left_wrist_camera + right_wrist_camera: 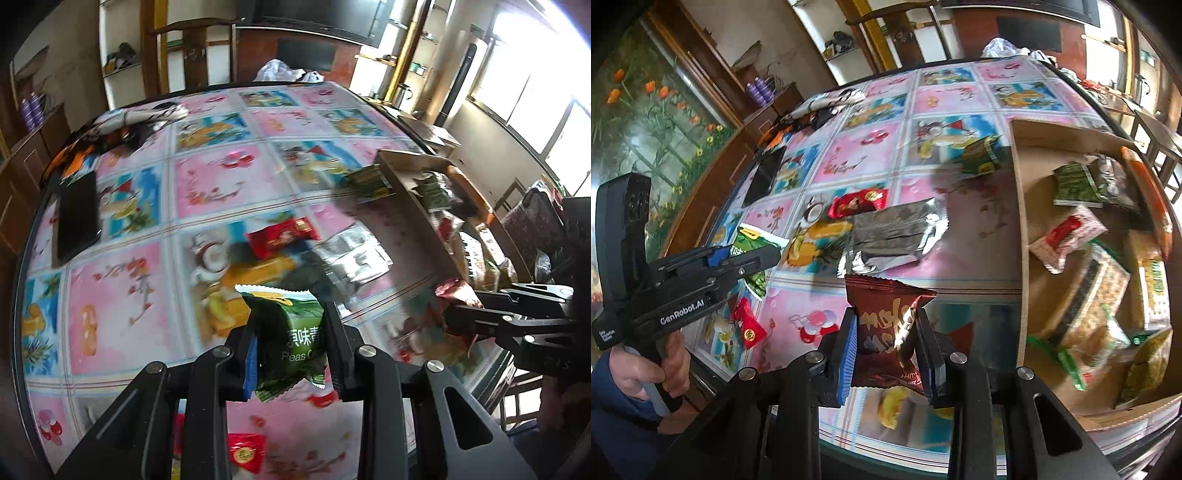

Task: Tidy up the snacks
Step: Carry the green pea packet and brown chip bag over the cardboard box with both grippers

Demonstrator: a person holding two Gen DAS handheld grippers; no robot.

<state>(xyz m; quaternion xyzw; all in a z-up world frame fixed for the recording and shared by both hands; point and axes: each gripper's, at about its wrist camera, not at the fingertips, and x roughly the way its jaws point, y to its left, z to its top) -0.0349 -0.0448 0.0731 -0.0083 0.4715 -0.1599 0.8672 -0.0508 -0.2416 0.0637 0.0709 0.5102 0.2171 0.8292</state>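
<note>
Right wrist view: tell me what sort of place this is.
Probably a lived-in home dining or living room. A round table wears a patterned plastic cloth, a wooden chair stands behind it, and wall shelves hold household clutter. A cardboard box of snacks sits on the table.

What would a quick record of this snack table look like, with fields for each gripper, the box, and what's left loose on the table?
left gripper: shut on green pea packet, lifted off the table
right gripper: shut on dark red packet, lifted off the table
cardboard box: open, on the table's right side, several packets already inside
loose on table: silver packet, red packet, small red packet, green packet beside the box
also on table: black phone
table cover: pink and blue picture squares
</note>
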